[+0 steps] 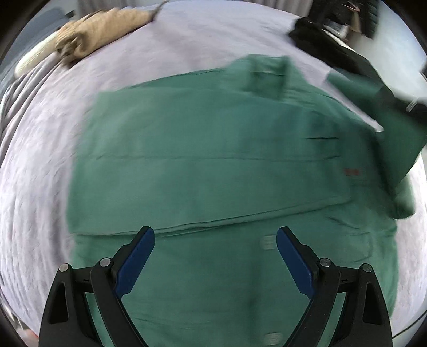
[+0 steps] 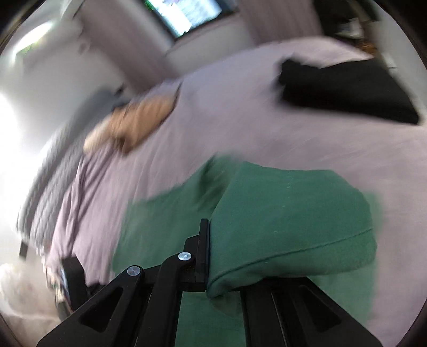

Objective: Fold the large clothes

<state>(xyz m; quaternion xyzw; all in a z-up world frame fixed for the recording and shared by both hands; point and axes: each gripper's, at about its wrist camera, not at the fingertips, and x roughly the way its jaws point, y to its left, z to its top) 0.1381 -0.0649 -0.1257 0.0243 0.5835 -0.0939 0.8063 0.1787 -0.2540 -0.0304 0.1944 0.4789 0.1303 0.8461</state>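
A large green shirt [image 1: 213, 165] lies spread on the pale lilac bed [image 1: 186, 48], collar at the far side, its left part folded over. My left gripper [image 1: 215, 240] is open and empty, hovering over the shirt's near part. My right gripper [image 2: 210, 248] is shut on a fold of the green shirt [image 2: 288, 219], which drapes over its right finger and hides it. In the left wrist view that lifted part of the shirt [image 1: 395, 128] hangs at the right edge. Both views are blurred.
A tan garment [image 1: 101, 29] lies at the bed's far left, also in the right wrist view [image 2: 133, 120]. A black garment [image 1: 328, 45] lies at the far right, also in the right wrist view [image 2: 347, 88]. A window [image 2: 184, 13] is behind.
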